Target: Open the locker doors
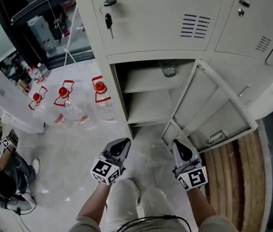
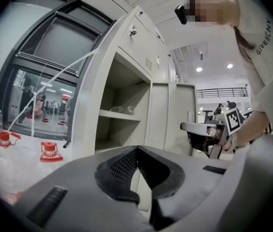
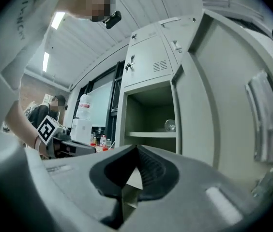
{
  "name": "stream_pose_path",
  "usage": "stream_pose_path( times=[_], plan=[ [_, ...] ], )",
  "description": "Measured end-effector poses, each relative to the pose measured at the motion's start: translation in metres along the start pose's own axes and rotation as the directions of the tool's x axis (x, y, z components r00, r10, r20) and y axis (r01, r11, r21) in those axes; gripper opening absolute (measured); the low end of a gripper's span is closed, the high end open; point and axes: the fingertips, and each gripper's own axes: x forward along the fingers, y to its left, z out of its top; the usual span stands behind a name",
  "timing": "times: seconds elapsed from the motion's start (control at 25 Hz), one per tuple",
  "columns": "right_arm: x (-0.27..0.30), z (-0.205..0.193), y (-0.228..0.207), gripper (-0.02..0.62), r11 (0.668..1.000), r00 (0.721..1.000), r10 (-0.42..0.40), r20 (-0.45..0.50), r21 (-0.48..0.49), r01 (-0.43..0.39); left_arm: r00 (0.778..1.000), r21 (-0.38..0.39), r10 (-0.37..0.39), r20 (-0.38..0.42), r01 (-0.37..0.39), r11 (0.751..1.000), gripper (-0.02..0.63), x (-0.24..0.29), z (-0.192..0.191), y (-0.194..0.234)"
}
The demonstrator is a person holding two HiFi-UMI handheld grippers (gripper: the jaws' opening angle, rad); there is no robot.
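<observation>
A bank of cream lockers point(image 1: 160, 18) stands in front of me. The lower compartment point(image 1: 148, 98) is open, and its door point(image 1: 214, 110) is swung out to the right. A clear glass object point(image 1: 168, 69) sits on the upper shelf inside. The door above it is closed, with a key point(image 1: 108, 21) hanging in its lock. My left gripper point(image 1: 122, 144) and right gripper point(image 1: 179, 144) hover side by side before the open compartment, both shut and empty. In the left gripper view the jaws point(image 2: 136, 150) meet in front of the shelves point(image 2: 119, 114). The right gripper view shows closed jaws point(image 3: 136, 148) beside the door point(image 3: 223, 105).
Three big water bottles with red caps point(image 1: 64, 98) lie on the floor to the left. A white table point(image 1: 10, 98) with small bottles stands further left, and a person point(image 1: 1, 163) sits near it. Wooden flooring point(image 1: 233, 178) runs at the right, under the open door.
</observation>
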Motion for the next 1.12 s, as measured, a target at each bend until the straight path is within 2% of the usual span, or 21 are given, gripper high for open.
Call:
stream_pose_path(
  times=[0.12,0.4,0.68,0.92,1.12],
  plan=[
    [-0.015,0.041,0.007,0.0,0.999,0.998,0.033,-0.044,0.025,-0.032,0.998,-0.025,0.062,0.004,-0.062,0.998,-0.002,-0.022,0.05,-0.015],
    [-0.039,0.144,0.021,-0.002,0.996,0.994,0.086,-0.072,0.034,-0.084,0.991,-0.056,0.134,0.02,-0.133,0.99,-0.002,-0.07,0.162,-0.053],
    [-0.066,0.225,0.03,-0.002,0.993,0.991,0.112,-0.069,0.043,-0.109,0.98,-0.027,0.187,0.068,-0.185,0.982,-0.002,-0.103,0.251,-0.092],
    [-0.099,0.257,0.047,-0.002,0.99,0.989,0.137,-0.061,0.047,-0.134,0.971,0.011,0.224,0.083,-0.226,0.974,-0.002,-0.134,0.287,-0.132],
    [-0.115,0.283,0.054,-0.002,0.99,0.991,0.132,-0.037,0.051,-0.13,0.959,0.004,0.259,0.117,-0.261,0.965,-0.002,-0.16,0.305,-0.153]
  ],
)
